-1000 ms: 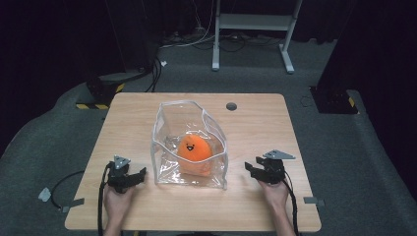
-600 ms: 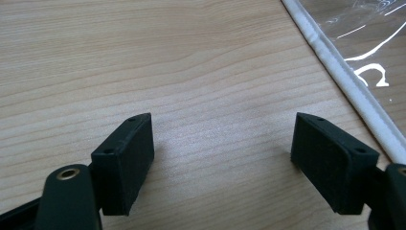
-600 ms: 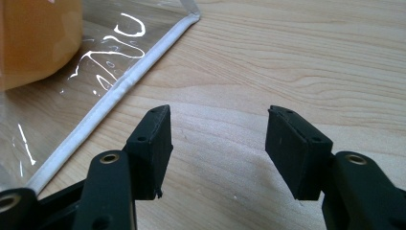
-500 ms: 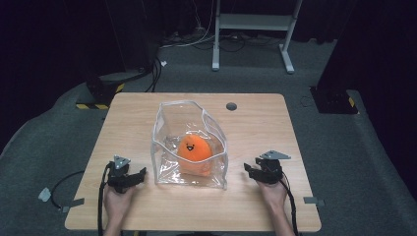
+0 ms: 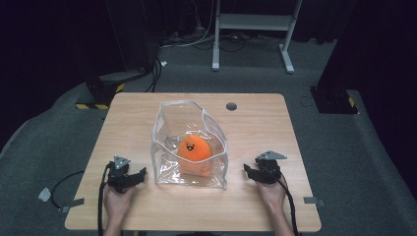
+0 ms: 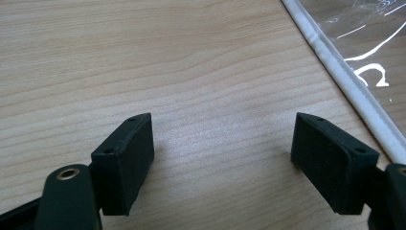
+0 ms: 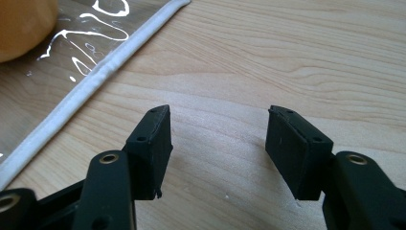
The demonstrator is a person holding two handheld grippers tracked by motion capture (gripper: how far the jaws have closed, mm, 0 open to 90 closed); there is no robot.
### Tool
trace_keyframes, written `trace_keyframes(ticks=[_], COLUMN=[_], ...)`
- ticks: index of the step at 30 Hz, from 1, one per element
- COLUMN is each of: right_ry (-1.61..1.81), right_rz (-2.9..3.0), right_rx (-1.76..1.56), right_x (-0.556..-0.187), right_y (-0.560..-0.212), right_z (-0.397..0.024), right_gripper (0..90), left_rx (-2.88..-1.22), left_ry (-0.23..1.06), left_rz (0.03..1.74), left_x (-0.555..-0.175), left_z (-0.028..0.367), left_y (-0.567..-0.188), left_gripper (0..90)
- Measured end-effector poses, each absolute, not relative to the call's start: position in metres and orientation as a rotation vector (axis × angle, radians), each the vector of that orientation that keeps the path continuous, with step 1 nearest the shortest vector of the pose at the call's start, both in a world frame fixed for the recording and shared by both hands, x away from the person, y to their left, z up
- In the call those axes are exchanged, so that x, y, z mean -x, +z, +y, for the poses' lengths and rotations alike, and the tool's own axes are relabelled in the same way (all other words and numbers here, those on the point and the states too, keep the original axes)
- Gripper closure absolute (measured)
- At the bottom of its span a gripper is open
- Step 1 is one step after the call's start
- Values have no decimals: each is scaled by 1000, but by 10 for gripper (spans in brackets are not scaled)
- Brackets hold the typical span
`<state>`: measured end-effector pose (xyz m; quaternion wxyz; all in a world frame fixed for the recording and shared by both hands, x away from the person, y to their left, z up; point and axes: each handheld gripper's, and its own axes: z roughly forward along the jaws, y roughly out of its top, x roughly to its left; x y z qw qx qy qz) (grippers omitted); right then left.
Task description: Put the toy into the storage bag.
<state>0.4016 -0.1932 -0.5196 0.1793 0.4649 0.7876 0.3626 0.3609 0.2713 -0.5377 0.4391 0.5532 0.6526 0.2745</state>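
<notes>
A clear plastic bag (image 5: 189, 142) with a white edge stands in the middle of the wooden table (image 5: 265, 118). Inside it lies an orange plush toy (image 5: 195, 150) with a smiling face. My left gripper (image 5: 141, 173) rests on the table just left of the bag, open, nothing between its jaws. My right gripper (image 5: 247, 170) rests just right of the bag, also open and empty. In the left gripper view the bag's white edge (image 6: 344, 81) runs along the right, beside the open gripper (image 6: 222, 148). The right gripper view has the bag's edge (image 7: 86, 81) and the orange toy (image 7: 21, 24) at upper left of the open gripper (image 7: 218, 143).
A small dark round hole (image 5: 231, 106) sits near the table's far edge. Beyond the table are a white stand (image 5: 253, 29), cables on the grey floor and dark equipment at both sides.
</notes>
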Motion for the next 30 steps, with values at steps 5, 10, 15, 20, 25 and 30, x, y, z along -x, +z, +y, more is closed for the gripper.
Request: trace_keyframes(ticks=[5,10,15,20,25,30], right_ry=[999,994,951,946,945,946], right_rz=[2227,2222,2225,2219,2220,2219], right_rx=[-1309,-1298,-1260,-1277,-1277,-1278], right_x=[-402,-404,-403,-403,-404,-404], right_y=[-522,-523,-523,-523,-523,-523], right_z=[-192,-190,-187,-187,-187,-187], right_gripper=[412,404,366,342,340,338], left_rx=[-1375,-1370,-1370,-1373,-1377,-1375], left_ry=[682,683,683,681,681,681], left_rz=[1622,1622,1621,1621,1619,1620], left_x=[-361,-361,-361,-360,-360,-360], left_z=[271,271,271,271,271,271], left_y=[-538,-538,-538,-538,-538,-538], left_gripper=[227,227,227,226,226,226])
